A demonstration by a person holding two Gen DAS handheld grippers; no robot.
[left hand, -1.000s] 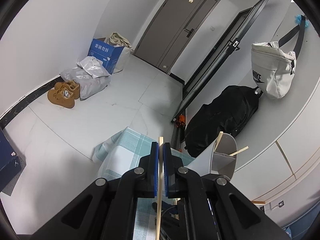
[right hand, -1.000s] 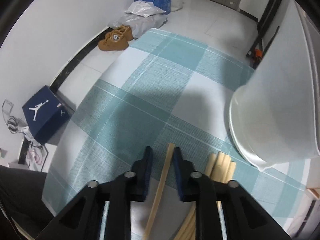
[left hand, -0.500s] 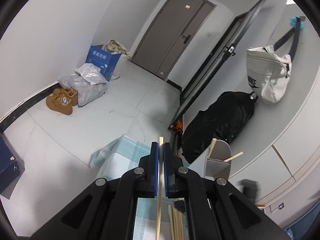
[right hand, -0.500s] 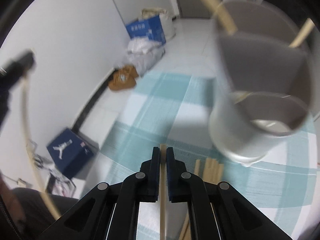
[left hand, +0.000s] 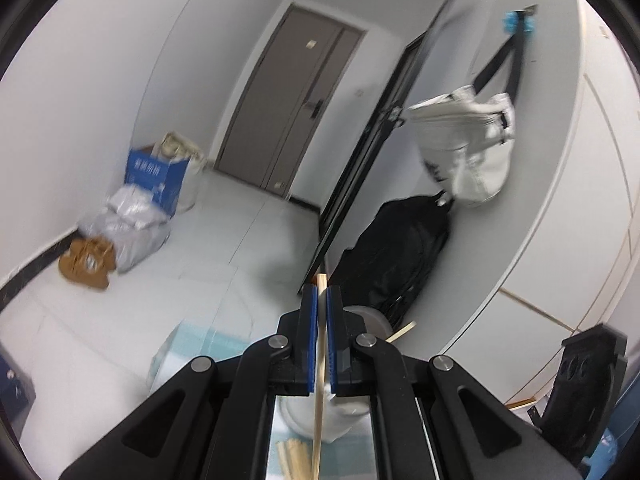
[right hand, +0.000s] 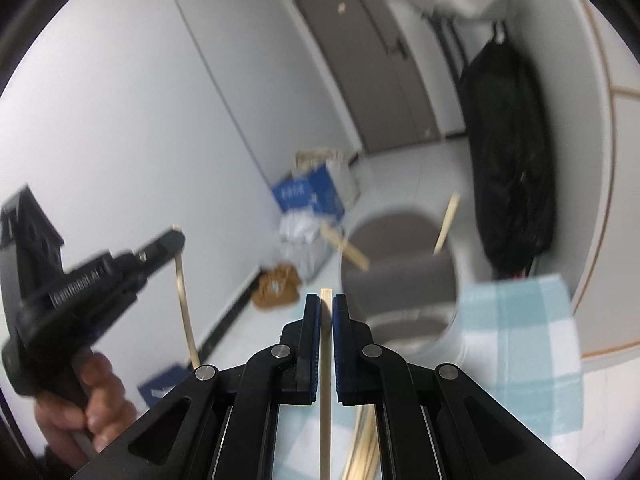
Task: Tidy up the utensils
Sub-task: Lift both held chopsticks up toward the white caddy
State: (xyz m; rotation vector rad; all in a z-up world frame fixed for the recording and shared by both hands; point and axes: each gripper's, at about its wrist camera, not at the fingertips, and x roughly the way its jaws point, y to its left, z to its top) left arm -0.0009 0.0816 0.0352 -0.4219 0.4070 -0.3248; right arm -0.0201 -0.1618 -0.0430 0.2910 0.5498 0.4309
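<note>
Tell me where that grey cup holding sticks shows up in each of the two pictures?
Left wrist view: the grey cup sits low at centre, mostly hidden behind the left gripper.
Right wrist view: it stands right of centre, blurred, just beyond the right gripper.
Shared landmark: the black bag against the wall.

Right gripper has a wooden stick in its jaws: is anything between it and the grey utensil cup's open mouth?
Nothing visible blocks it. The right gripper is shut on a thin wooden stick, and the round grey utensil cup stands just beyond, its mouth open. Two sticks already lean inside at the rim, leaving room between them.
</note>
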